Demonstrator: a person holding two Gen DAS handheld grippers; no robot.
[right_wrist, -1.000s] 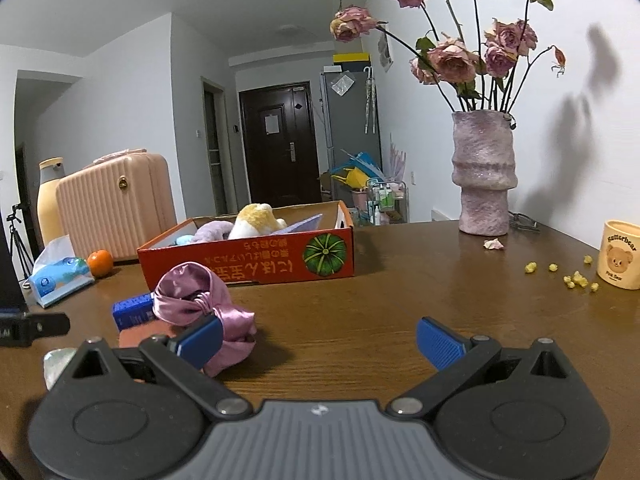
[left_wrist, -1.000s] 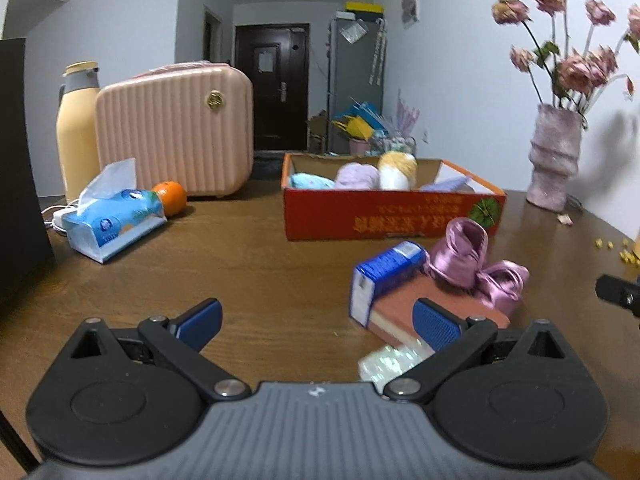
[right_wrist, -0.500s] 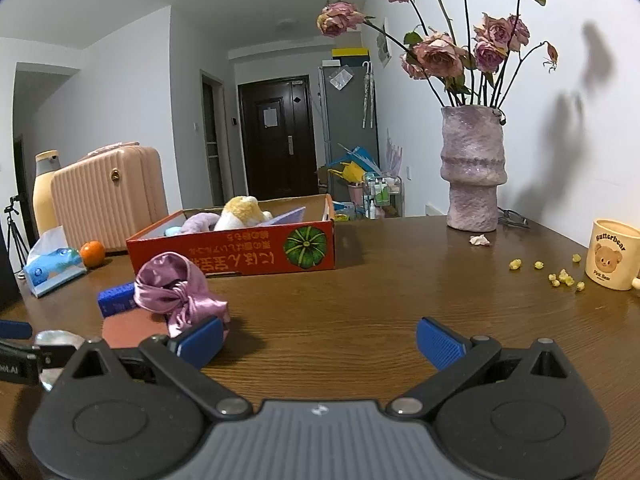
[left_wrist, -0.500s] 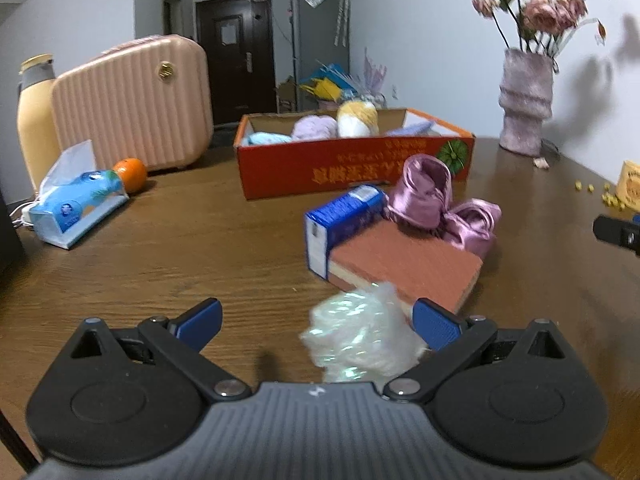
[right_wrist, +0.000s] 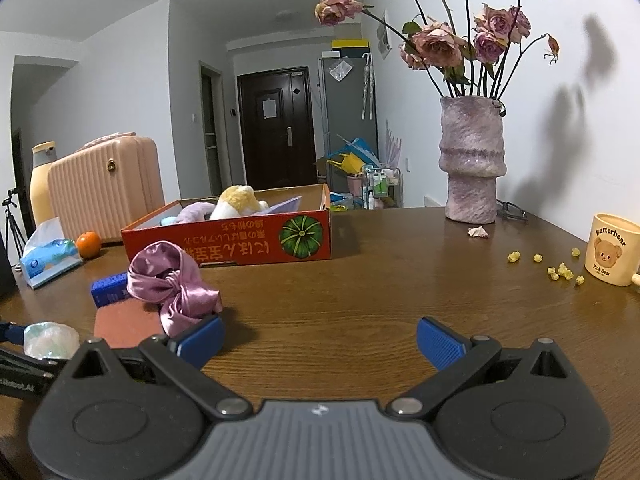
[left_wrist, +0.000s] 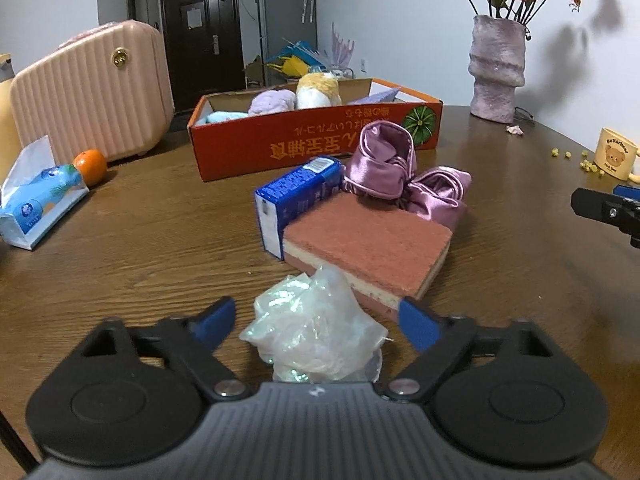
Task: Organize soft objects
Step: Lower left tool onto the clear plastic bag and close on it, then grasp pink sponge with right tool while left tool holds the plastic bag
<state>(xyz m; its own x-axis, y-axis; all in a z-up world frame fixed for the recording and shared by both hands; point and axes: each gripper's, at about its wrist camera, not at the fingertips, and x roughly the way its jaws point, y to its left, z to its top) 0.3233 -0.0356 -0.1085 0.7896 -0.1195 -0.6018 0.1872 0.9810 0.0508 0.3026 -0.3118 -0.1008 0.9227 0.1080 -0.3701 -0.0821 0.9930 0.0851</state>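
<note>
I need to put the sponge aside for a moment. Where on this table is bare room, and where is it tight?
Bare wood lies between the tissue pack and the blue carton, and between the red box and the bear mug, short of the yellow crumbs. It is crowded around the sponge: carton, pink scrunchie and crumpled plastic press close.

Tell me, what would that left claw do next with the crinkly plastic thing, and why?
Probably close. The left claw is open with the crumpled plastic bag sitting right between its blue fingers, not yet pinched. Squeezing it would let it be carried to the orange box holding other soft things.
</note>
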